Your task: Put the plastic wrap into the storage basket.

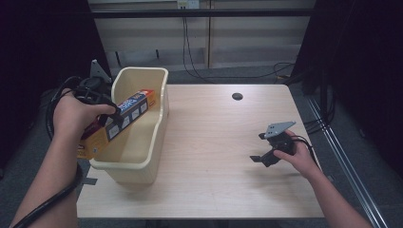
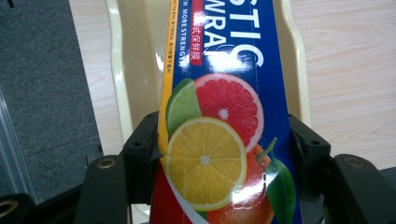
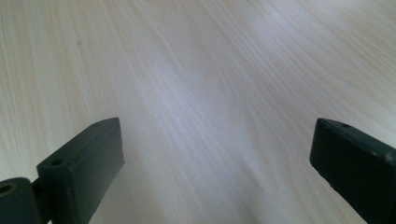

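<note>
Wrap box [image 1: 114, 124] over bin [image 1: 157, 137], wood table [image 1: 214, 156]

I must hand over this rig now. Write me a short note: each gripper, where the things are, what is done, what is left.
Left gripper: shut on the plastic wrap box, held slanted, far end inside the cream bin.
Right gripper: open, holds nothing, low over the bare wooden table.
Done: box picked up and brought to the bin.
Left: probably lower the box in and release.

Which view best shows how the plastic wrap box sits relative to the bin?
The high view: the plastic wrap box, clamped by the left hand-held gripper, slants across the cream bin's rim. The left gripper view gives a label close-up between the jaws.
</note>
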Available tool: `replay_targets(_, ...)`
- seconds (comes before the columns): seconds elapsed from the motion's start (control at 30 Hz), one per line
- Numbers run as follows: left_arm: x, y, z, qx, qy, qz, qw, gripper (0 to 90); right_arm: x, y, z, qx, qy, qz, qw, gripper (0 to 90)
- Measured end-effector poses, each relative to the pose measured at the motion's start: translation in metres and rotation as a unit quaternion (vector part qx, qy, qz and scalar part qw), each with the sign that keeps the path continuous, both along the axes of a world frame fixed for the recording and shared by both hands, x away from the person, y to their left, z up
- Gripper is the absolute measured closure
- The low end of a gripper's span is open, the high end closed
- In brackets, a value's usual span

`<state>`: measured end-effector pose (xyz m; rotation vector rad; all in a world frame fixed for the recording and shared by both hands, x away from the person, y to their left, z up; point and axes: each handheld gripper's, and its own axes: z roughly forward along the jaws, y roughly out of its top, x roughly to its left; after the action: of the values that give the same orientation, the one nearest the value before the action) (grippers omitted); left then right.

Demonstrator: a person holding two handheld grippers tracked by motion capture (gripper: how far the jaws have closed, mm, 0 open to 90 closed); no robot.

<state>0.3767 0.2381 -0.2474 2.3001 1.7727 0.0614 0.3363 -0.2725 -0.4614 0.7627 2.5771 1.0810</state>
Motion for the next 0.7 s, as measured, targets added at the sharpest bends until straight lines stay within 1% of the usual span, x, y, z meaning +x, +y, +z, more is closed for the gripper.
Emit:
replay_targets(0.17, -0.001, -0.001, -0.004, 0.005, 0.004, 0.004, 1.0, 39.9, 0.0, 0.0, 0.0, -0.001, -0.002, 0.001, 1.0, 2.5)
replay_targets(0.27, -0.002, -0.001, -0.006, 0.0, 0.008, 0.006, 1.0, 39.9, 0.0, 0.0, 0.0, -0.003, -0.001, 0.0, 1.0, 2.5)
replay_targets(0.33, -0.002, -0.001, -0.007, -0.005, 0.007, 0.004, 1.0, 39.9, 0.001, -0.001, 0.0, -0.002, -0.003, 0.002, 1.0, 2.5)
replay_targets(0.37, -0.003, -0.001, -0.008, -0.003, 0.006, 0.003, 1.0, 39.8, 0.0, -0.001, 0.001, -0.002, -0.005, 0.0, 1.0, 2.5)
replay_targets(0.43, -0.003, -0.001, -0.01, -0.006, 0.01, 0.005, 0.9999, 39.8, 0.0, -0.001, 0.001, -0.002, -0.003, -0.002, 1.0, 2.5)
replay_targets(0.53, -0.004, -0.001, -0.013, -0.002, 0.016, 0.002, 0.9999, 39.8, 0.0, 0.0, 0.001, -0.002, -0.002, -0.001, 1.0, 2.5)
replay_targets(0.6, -0.004, 0.0, -0.015, -0.007, 0.021, 0.007, 0.9997, 39.8, 0.0, 0.0, 0.002, -0.003, -0.005, -0.003, 1.0, 2.5)
replay_targets(0.7, -0.004, 0.0, -0.018, -0.003, 0.023, 0.007, 0.9997, 39.8, 0.0, 0.0, 0.002, -0.002, -0.006, -0.003, 1.0, 2.5)
